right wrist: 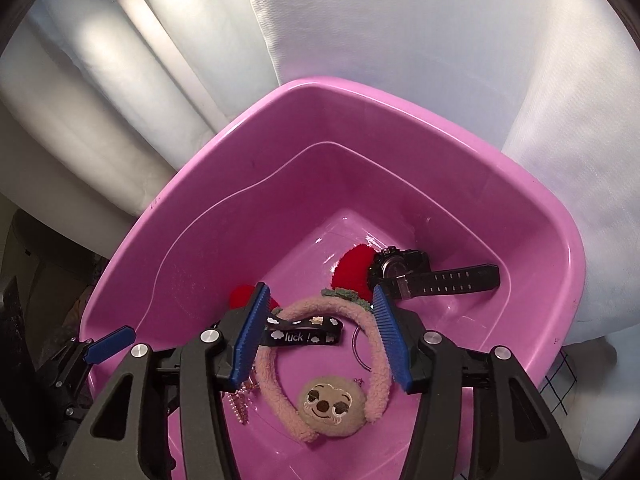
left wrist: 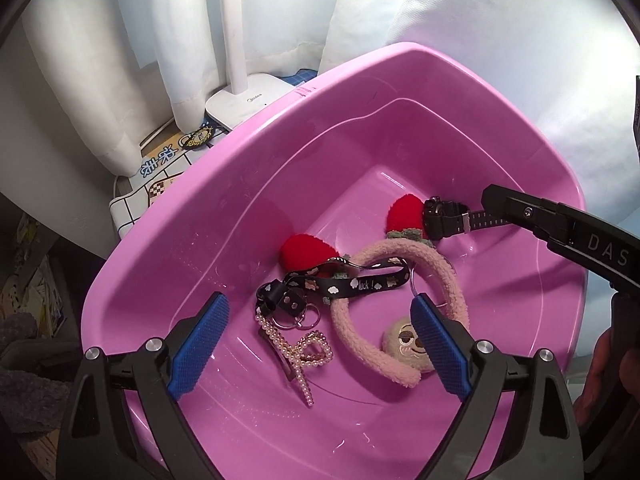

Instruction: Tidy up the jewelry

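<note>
Sitting on checked cloth (left wrist: 132,196) — pink tub (left wrist: 400,80) | white curtains (left wrist: 132,60), lamp base (left wrist: 248,100) behind | both tools' jaws apart

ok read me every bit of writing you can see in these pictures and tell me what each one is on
"luck !" on the black strap lying in the pink tub.
"Midea" on the white lamp base behind the tub.
"DAS" on the black body of the right gripper; the word is cut off by the picture's edge.
Blue Chinese characters on the printed cloth beside the lamp: too distorted to read.
Round dark badge on that cloth: too small to read.
</note>
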A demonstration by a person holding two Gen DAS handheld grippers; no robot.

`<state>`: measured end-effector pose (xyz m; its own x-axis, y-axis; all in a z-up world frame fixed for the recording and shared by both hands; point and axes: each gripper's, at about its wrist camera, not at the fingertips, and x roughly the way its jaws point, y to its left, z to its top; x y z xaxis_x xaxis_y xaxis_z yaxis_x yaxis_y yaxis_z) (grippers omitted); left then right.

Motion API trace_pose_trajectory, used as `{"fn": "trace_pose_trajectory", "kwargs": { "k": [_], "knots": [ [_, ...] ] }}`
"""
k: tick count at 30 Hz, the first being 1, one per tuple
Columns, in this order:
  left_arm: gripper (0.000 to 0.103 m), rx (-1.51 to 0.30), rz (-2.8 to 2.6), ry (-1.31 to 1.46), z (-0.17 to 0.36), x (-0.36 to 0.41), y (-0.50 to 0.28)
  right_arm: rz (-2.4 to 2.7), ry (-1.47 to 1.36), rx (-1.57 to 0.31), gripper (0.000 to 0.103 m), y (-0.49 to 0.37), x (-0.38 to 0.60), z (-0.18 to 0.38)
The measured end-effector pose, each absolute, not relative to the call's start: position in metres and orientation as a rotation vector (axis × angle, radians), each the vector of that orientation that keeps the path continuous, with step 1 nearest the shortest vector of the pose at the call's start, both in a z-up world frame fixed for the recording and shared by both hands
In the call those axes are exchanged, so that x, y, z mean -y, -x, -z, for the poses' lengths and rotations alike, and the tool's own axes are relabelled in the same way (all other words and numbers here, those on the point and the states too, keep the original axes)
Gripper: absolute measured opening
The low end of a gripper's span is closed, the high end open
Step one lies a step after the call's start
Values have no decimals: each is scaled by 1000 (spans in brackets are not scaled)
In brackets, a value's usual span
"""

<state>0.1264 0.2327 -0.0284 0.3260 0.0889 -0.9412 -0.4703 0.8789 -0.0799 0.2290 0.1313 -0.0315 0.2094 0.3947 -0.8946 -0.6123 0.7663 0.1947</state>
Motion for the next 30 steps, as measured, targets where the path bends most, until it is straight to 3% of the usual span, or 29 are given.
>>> {"fn": "trace_pose_trajectory", "kwargs": {
  "k": [7,30],
  "knots": [
    [95,-1199,-425,344,28,-232,-122,-692,221,-1165,72,-227,-129,32],
    [95,-1166,-466,283,17,-228,-115,-648,251,-1139,74,-210,-117,23]
  ]
}}
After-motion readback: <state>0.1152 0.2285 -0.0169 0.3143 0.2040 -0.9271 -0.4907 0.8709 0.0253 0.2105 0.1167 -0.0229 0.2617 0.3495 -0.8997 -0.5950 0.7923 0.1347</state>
